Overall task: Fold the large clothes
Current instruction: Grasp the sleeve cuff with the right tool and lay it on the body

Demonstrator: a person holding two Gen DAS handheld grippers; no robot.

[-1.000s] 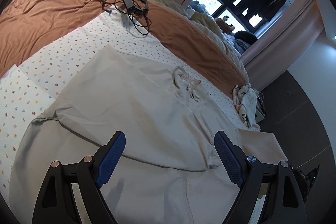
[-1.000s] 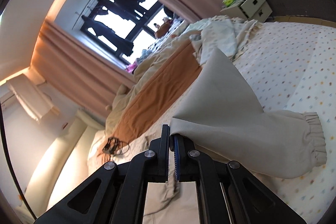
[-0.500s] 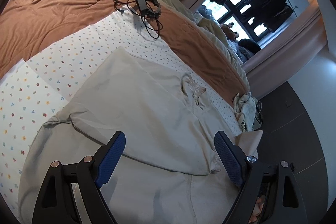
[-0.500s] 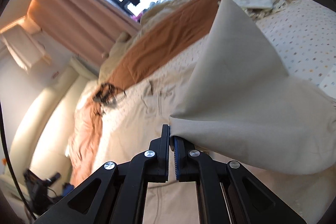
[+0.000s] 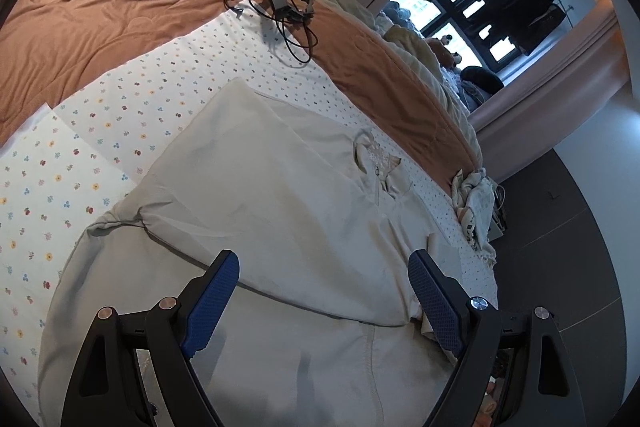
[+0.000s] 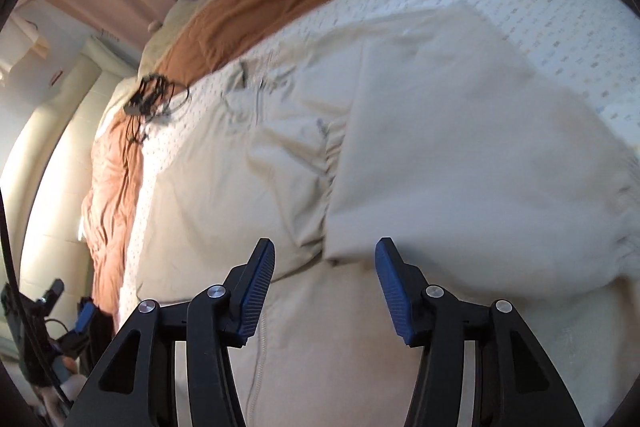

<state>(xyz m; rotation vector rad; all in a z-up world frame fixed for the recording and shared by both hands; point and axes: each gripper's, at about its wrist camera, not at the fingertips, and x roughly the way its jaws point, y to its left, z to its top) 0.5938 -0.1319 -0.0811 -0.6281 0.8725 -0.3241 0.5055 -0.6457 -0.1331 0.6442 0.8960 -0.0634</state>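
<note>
Beige jacket point(image 5: 280, 195) lies spread on your floral bedsheet point(image 5: 120, 115), both sleeves folded across its front. Your left gripper point(image 5: 324, 291) hovers wide, empty; your right gripper point(image 6: 325, 275) is opening, pads clear of the sleeve point(image 6: 460, 167).

Window point(image 5: 480, 7) daylight, fisheye-bent dark edges; right wrist view motion-blurred.

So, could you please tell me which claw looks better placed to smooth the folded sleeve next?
Right, probably: the right claw hovers over the sleeve, jaws opening; the left claw sits over the garment's other folded side.
</note>
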